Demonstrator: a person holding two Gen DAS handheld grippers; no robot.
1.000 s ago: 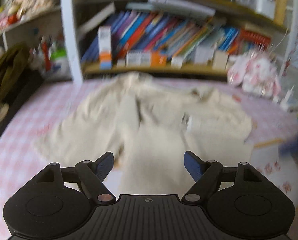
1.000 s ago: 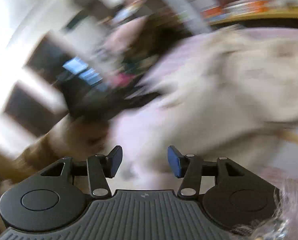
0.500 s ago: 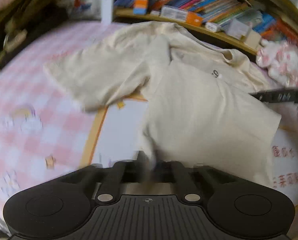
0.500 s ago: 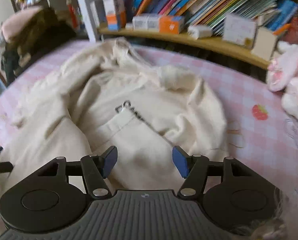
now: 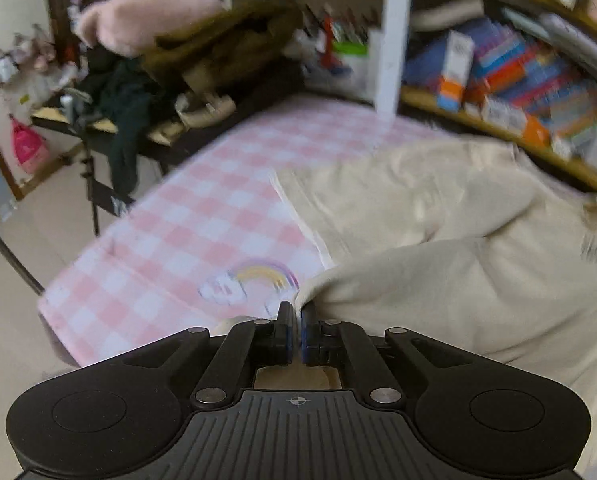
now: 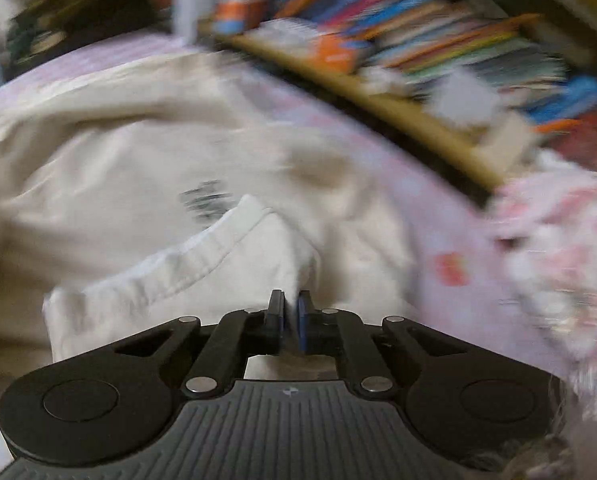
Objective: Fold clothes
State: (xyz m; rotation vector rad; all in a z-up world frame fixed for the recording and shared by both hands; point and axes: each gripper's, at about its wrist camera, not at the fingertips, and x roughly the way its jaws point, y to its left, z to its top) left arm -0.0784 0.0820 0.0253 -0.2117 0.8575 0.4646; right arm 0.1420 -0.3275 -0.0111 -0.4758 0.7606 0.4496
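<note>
A cream T-shirt (image 5: 458,264) lies on a pink checked tabletop (image 5: 186,216), its lower part folded up over the chest. My left gripper (image 5: 297,314) is shut on a corner of the shirt's folded layer at its left edge. In the right wrist view the shirt (image 6: 146,152) shows a dark chest print and a hem band (image 6: 202,256) lying across it. My right gripper (image 6: 288,300) is shut on the folded layer just below that hem. The view is blurred by motion.
A bookshelf (image 5: 518,92) full of books runs along the table's far side, also in the right wrist view (image 6: 438,52). A pink plush toy (image 6: 562,248) sits at the right. A dark side desk with bags and clothes (image 5: 146,92) stands left; the table edge (image 5: 62,320) drops to the floor.
Both grippers went from open to shut on the shirt's folded layer. The left gripper closed first, then the right. Both views have swung left over the shirt.
</note>
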